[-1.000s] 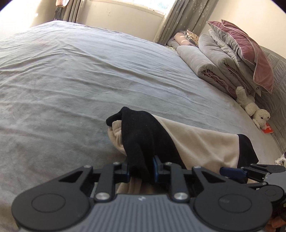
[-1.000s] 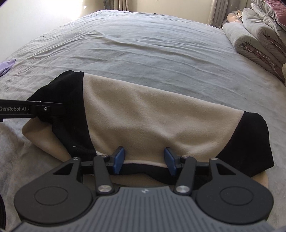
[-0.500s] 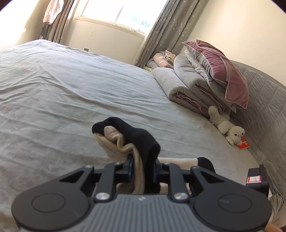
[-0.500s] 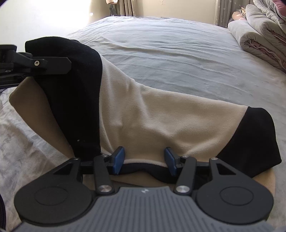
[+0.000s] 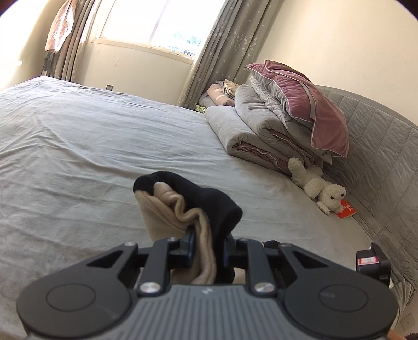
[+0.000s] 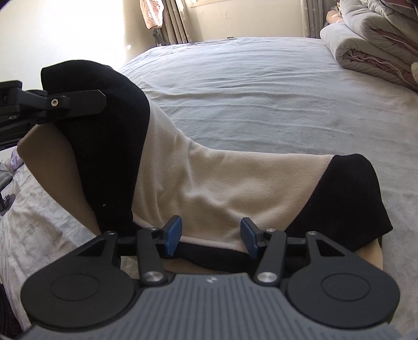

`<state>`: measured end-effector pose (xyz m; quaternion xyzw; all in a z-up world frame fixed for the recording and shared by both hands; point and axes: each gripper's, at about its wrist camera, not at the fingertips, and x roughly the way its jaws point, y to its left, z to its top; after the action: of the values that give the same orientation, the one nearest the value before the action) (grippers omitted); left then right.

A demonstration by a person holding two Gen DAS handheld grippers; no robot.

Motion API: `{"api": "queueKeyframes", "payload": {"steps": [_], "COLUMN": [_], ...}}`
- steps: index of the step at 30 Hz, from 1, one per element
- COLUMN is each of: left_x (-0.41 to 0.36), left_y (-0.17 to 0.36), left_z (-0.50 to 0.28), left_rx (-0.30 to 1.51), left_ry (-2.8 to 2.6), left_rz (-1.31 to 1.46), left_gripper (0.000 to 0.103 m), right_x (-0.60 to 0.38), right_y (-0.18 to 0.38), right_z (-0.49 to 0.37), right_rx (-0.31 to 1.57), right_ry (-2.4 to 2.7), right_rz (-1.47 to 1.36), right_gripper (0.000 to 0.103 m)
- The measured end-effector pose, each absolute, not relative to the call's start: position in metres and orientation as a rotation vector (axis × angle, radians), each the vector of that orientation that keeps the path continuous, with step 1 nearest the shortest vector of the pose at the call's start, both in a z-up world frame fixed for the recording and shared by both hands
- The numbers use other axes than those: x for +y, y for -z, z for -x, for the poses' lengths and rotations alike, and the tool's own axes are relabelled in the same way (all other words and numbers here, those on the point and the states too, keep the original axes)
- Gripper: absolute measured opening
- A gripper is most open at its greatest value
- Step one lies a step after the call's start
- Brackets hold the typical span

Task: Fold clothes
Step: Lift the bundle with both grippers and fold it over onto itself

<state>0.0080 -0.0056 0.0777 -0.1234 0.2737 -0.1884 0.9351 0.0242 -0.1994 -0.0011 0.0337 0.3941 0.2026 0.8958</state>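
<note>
A beige fleece garment with black ends (image 6: 209, 177) lies on the grey bed (image 6: 261, 91). My left gripper (image 5: 207, 243) is shut on its bunched black and beige end (image 5: 188, 198) and holds that end up off the sheet. In the right wrist view the left gripper (image 6: 73, 103) shows at the left edge, its finger against the raised black end. My right gripper (image 6: 210, 232) stands open just above the garment's near hem, blue pads (image 6: 173, 231) apart and pressing on nothing. The other black end (image 6: 347, 198) rests flat on the bed.
Rolled grey quilts (image 5: 248, 136) and a pink pillow (image 5: 300, 104) are stacked by the padded headboard (image 5: 378, 157). A white plush toy (image 5: 318, 187) and a red booklet (image 5: 346, 210) lie beside them. Bare sheet (image 5: 104, 146) stretches toward the curtained window (image 5: 162, 23).
The left gripper has risen with the garment's end, so that end now hangs well above the sheet. The right gripper has shifted slightly and stays open over the hem.
</note>
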Motion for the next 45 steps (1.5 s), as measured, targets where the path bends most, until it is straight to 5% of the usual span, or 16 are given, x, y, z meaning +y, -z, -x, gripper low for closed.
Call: {"api": "queueKeyframes", "payload": {"steps": [14,32,35,40,45], "left_x": [-0.085,-0.169,-0.171,-0.166,-0.139], "left_y": [-0.083,-0.017,-0.009,-0.007,-0.021], "left_z": [-0.019,-0.045,-0.049,-0.052,-0.043], "left_rx": [0.586,0.722,0.727,0.721,0.688], "left_ry": [0.473,0.514,0.548,0.670,0.753], "left_rz": [0.127,0.002,0.022,0.113,0.199], "left_gripper": [0.019,0.020,0.024,0.048,0.055], "right_x": [-0.290,-0.347,-0.351,-0.357,-0.364], "right_y": [-0.029,-0.020,-0.019,-0.020,-0.022], "right_z": [-0.024,-0.023,-0.021,-0.019,-0.020], "right_rx": [0.680,0.710,0.711,0.685,0.675], "right_ry": [-0.265,-0.080,-0.073,-0.109,-0.162], "right_rz": [-0.364,-0.457,-0.455,-0.493,-0.558], "right_gripper": [0.054,0.055,0.055,0.056,0.060]}}
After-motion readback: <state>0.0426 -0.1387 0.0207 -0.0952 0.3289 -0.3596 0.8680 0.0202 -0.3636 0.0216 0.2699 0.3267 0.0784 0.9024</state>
